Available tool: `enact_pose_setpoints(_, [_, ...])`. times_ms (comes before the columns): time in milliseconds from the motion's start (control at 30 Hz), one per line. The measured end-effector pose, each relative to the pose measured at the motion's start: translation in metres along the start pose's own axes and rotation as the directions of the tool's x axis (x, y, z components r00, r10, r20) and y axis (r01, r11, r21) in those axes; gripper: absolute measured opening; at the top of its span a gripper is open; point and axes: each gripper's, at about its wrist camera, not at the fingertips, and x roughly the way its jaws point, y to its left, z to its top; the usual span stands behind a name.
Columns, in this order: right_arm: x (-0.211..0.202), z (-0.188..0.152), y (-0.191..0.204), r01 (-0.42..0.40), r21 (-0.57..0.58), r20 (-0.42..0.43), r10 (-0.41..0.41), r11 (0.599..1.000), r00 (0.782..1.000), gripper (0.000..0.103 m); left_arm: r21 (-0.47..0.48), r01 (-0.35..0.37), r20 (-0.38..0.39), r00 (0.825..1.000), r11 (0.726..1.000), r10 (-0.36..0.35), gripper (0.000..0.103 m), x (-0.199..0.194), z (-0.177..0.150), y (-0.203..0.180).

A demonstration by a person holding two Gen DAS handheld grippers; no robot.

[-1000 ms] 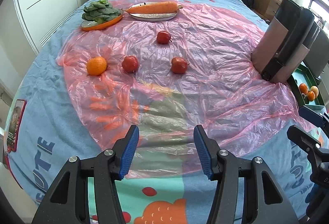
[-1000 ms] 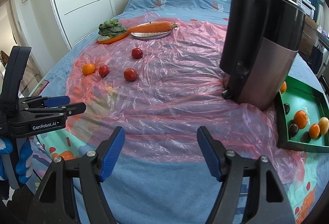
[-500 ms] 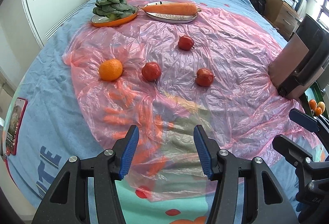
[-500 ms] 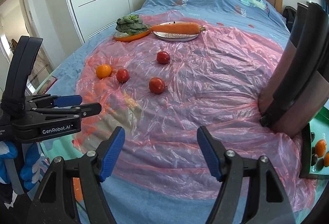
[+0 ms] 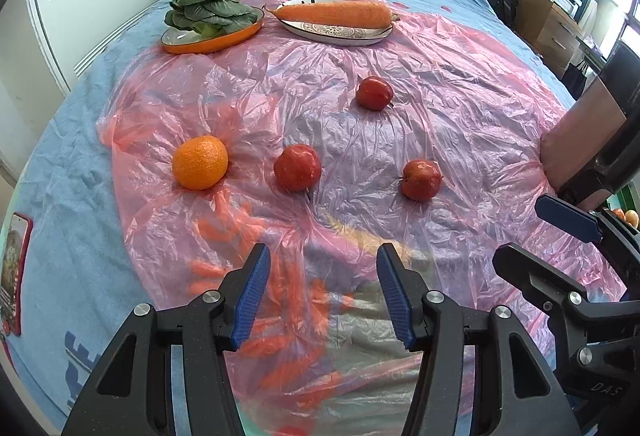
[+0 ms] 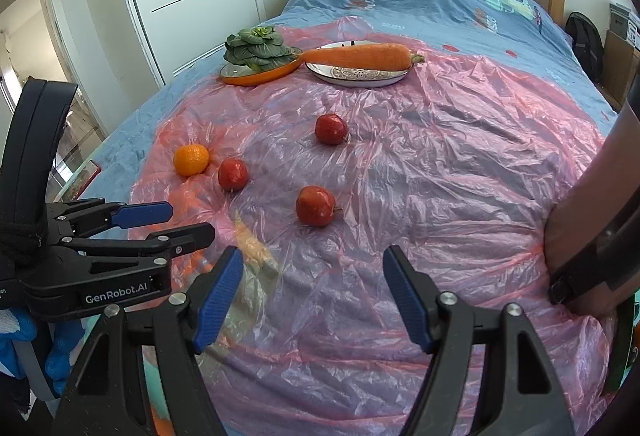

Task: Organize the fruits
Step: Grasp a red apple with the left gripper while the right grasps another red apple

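An orange (image 5: 200, 162) and three red apples lie on a pink plastic sheet (image 5: 460, 107) on the bed: a middle apple (image 5: 297, 167), a right apple (image 5: 421, 180) and a far apple (image 5: 374, 93). In the right wrist view the orange (image 6: 191, 159) and the apples (image 6: 233, 174), (image 6: 316, 205), (image 6: 331, 129) show too. My left gripper (image 5: 322, 292) is open and empty, short of the middle apple. My right gripper (image 6: 312, 300) is open and empty, short of the nearest apple.
An orange dish of greens (image 5: 212, 17) and a plate with a carrot (image 5: 336, 21) stand at the far end. A dark appliance (image 5: 592, 139) stands at the right, with a sliver of fruit (image 5: 626, 215) beyond it. A phone (image 5: 12, 268) lies at the left bed edge.
Both grippers have moved forward and left toward the fruit, which now looks larger. The green tray has almost left both views. Both grippers stay open.
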Motion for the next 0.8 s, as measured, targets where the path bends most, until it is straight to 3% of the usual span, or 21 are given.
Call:
enact_pose_setpoints(500, [0.051, 0.016, -0.003, -0.042, -0.018, -0.014, 0.042, 0.999, 0.999, 0.101, -0.051, 0.032, 0.01, 0.999, 0.998, -0.031, 0.049, 0.036, 0.028, 0.025])
enact_pose_setpoints(800, [0.072, 0.022, 0.001, -0.075, -0.024, -0.035, 0.074, 0.997, 0.997, 0.083, -0.046, 0.021, 0.009, 1.0, 0.999, -0.02, 0.049, 0.055, 0.038, 0.029])
